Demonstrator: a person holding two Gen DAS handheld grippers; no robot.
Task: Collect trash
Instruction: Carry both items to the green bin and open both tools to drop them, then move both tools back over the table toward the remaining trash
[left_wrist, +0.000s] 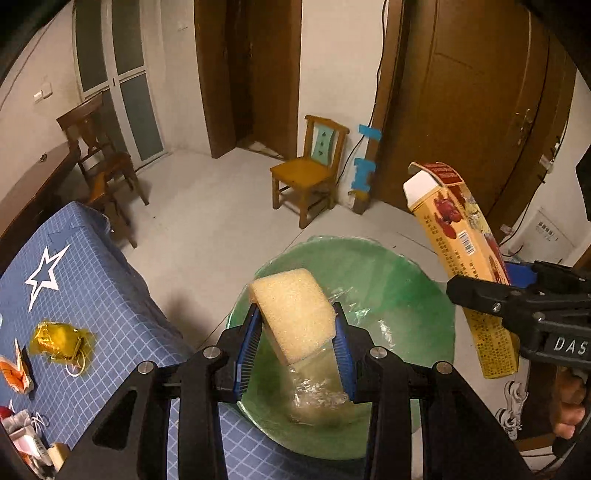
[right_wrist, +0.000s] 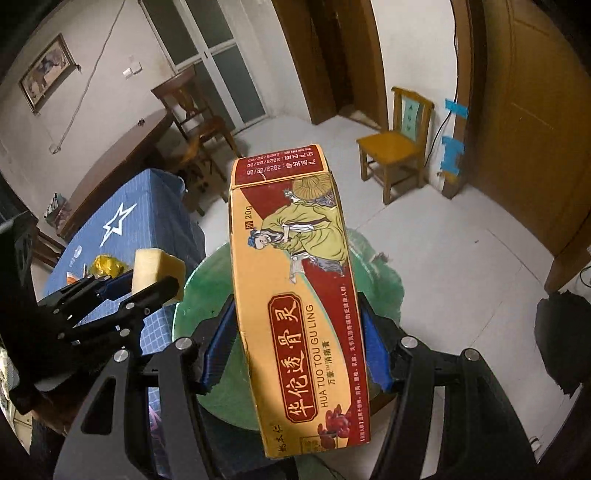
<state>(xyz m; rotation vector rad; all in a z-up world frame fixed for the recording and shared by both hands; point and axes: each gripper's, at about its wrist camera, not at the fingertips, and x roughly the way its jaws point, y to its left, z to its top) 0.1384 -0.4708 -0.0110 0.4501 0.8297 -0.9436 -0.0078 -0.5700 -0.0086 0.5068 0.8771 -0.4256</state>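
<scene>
My left gripper (left_wrist: 295, 332) is shut on a pale yellow sponge block in clear wrap (left_wrist: 295, 314) and holds it above the open green-lined trash bin (left_wrist: 399, 288). My right gripper (right_wrist: 295, 339) is shut on a long yellow and red medicine carton (right_wrist: 295, 280), also above the bin (right_wrist: 384, 291). The carton shows at the right of the left wrist view (left_wrist: 465, 251), gripped by the right gripper (left_wrist: 517, 291). The left gripper with the sponge (right_wrist: 157, 273) shows at the left of the right wrist view.
A table with a blue checked cloth (left_wrist: 92, 273) lies left of the bin, with a gold foil wrapper (left_wrist: 59, 339), an orange wrapper (left_wrist: 14, 373) and other scraps on it. A small wooden chair (left_wrist: 306, 170) and a dark chair (left_wrist: 99, 147) stand on the pale floor.
</scene>
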